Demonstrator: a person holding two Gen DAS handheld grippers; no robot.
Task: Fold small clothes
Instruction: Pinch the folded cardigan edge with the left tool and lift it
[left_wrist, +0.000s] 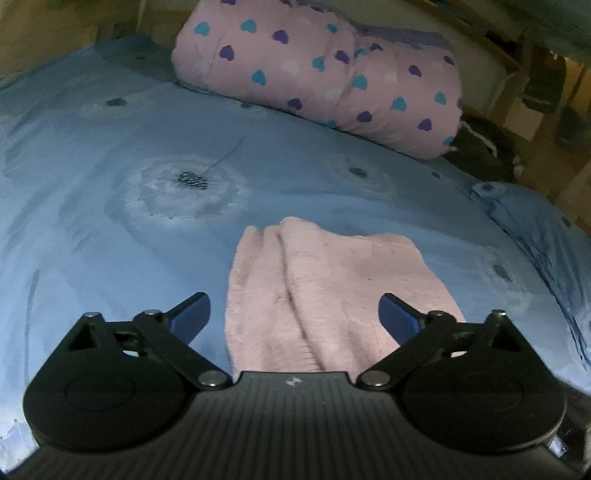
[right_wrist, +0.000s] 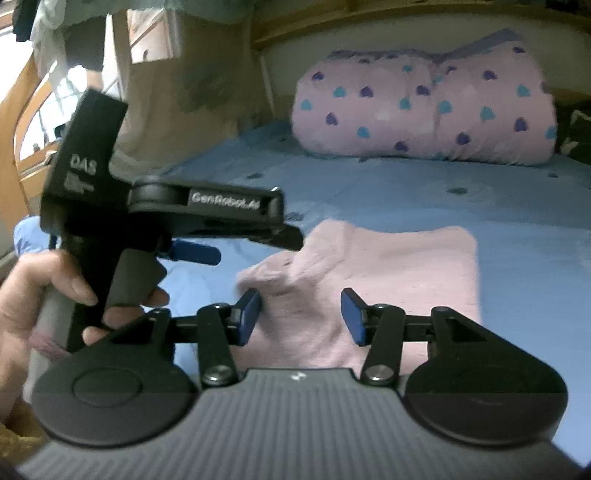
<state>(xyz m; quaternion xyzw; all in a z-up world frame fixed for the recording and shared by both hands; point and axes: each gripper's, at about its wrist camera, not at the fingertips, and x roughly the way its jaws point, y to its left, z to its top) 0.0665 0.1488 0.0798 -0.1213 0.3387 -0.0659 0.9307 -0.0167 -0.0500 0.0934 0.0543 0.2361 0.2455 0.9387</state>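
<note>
A small pink fuzzy garment (left_wrist: 325, 291) lies folded on the blue bedsheet (left_wrist: 110, 229). My left gripper (left_wrist: 294, 314) is open wide, its blue pads on either side of the garment's near end, holding nothing. In the right wrist view the same pink garment (right_wrist: 388, 280) lies flat on the sheet. My right gripper (right_wrist: 301, 314) is open over its near left part, empty. The left gripper (right_wrist: 229, 240) shows there from the side, held by a hand (right_wrist: 33, 295), above the garment's left edge.
A rolled pink blanket with purple and teal hearts (left_wrist: 325, 77) (right_wrist: 424, 110) lies at the head of the bed. A blue pillow (left_wrist: 535, 221) sits at the right edge. Dark items (left_wrist: 484, 147) and wooden furniture stand beyond it.
</note>
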